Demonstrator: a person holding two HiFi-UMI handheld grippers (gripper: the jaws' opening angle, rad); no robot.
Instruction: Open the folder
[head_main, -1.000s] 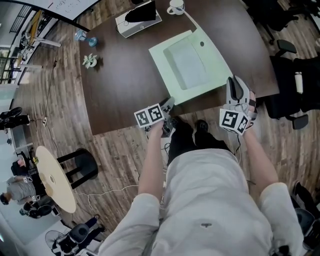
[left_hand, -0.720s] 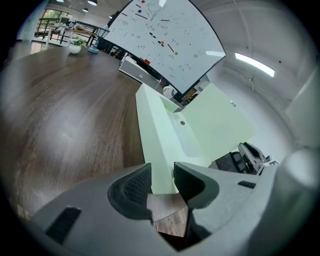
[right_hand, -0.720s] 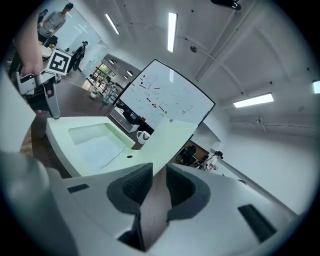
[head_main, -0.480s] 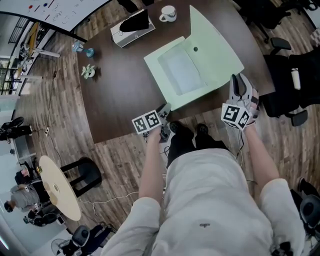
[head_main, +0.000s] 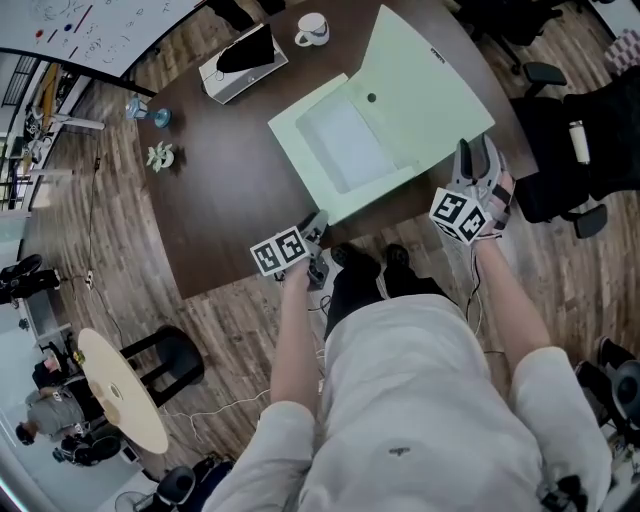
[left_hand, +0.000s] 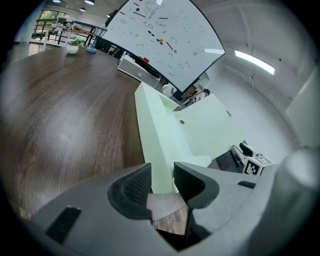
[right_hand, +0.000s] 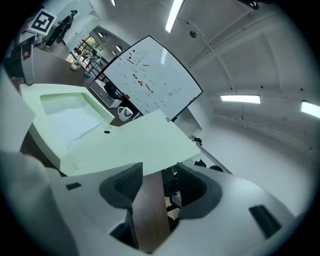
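Since the earlier frame the folder's flap has swung up and over to the right, and the right gripper has shifted along the table's right edge with it. Its jaws have just been opening and now stand wide. In the right gripper view only the table edge shows between them, with the flap's edge just above the left jaw and not pinched. The left gripper has stayed put at the table's near edge. Its jaws are narrow and clamped on the near corner of the folder, and the pale green edge fills the gap between the pads. The folder sits on the right half of the dark table, with its near corner at the near edge, and is open with a clear pocket showing inside. The flap reaches out toward the right edge; can't tell if it lies flat. At the far edge there is a white mug and a white box. A small plant is near the left edge.
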